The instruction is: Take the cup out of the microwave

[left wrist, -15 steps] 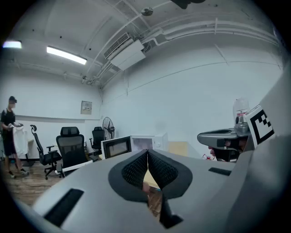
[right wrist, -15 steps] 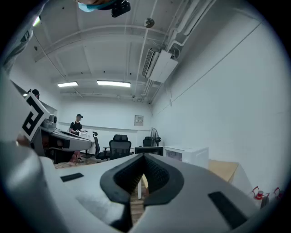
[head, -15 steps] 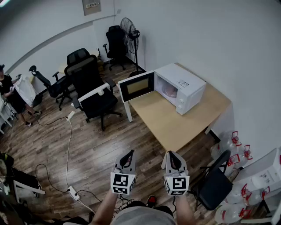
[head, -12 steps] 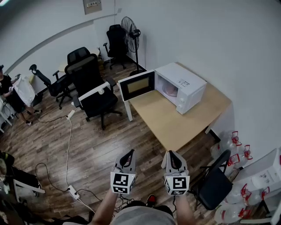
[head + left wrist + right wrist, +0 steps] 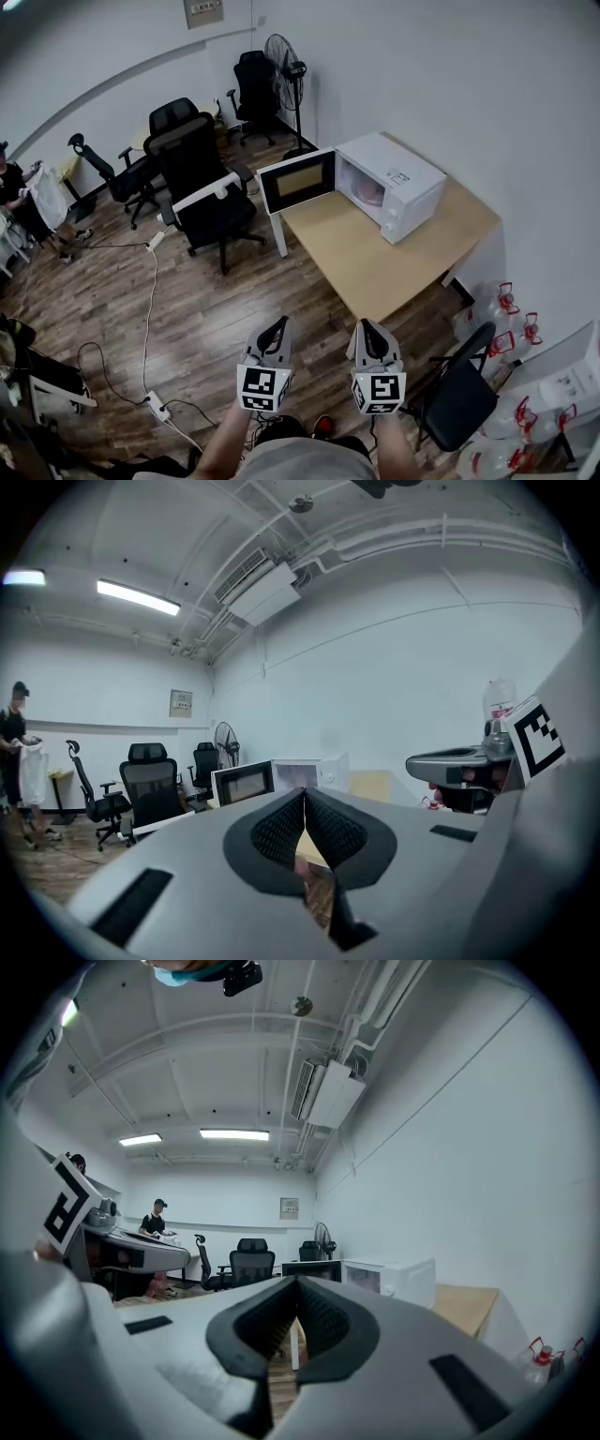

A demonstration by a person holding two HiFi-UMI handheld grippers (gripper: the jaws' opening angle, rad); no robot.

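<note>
Here, one microwave, two tools

Smooth white microwave on a matt pale-wood table, over a brown wood-plank floor.

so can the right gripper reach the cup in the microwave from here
Probably not yet: the right gripper hangs far short of the microwave, though its open door leaves the cup unblocked.

Plain office room: black swivel chairs, pedestal fan, white microwave on pale wooden table, water jugs by the wall, strip lights overhead, wood-plank floor.
</note>
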